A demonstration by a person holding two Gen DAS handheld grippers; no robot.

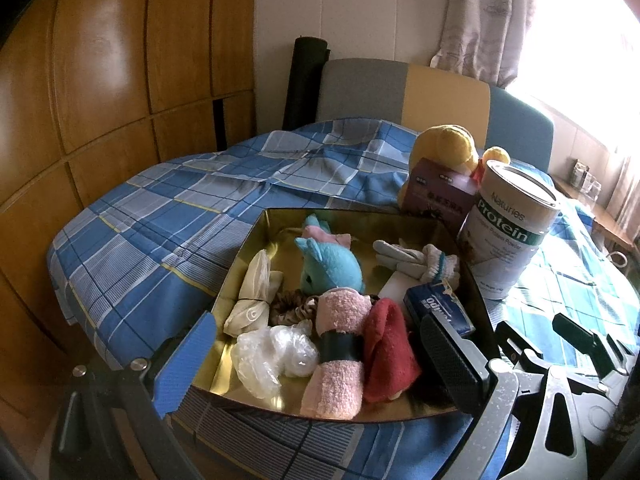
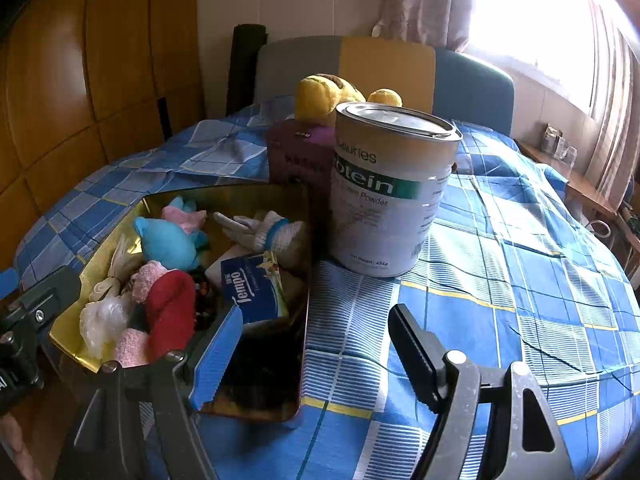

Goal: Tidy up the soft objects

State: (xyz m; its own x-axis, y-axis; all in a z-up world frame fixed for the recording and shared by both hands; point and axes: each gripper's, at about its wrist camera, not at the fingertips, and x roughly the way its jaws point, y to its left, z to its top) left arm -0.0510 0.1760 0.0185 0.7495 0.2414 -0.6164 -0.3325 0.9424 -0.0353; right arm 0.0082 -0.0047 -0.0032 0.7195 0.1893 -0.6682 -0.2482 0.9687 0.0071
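Observation:
A gold tin tray (image 1: pixel 248 240) on the bed holds soft things: a blue plush (image 1: pixel 332 268), a rolled pink towel (image 1: pixel 340 344), a red cloth (image 1: pixel 388 352), a clear plastic bag (image 1: pixel 272 356), white gloves (image 1: pixel 416 260) and a tissue pack (image 1: pixel 440 312). My left gripper (image 1: pixel 316 364) is open and empty, its jaws spread over the tray's near edge. My right gripper (image 2: pixel 316 352) is open and empty above the tray's right rim (image 2: pixel 306 280). A yellow plush (image 2: pixel 332 92) sits behind the can.
A white protein powder can (image 2: pixel 392 192) and a purple box (image 2: pixel 296 156) stand on the blue plaid bedspread (image 2: pixel 500 260) right of and behind the tray. A headboard (image 2: pixel 384 68), wooden wardrobe (image 1: pixel 100 100) and a bright window (image 2: pixel 540 20) surround the bed.

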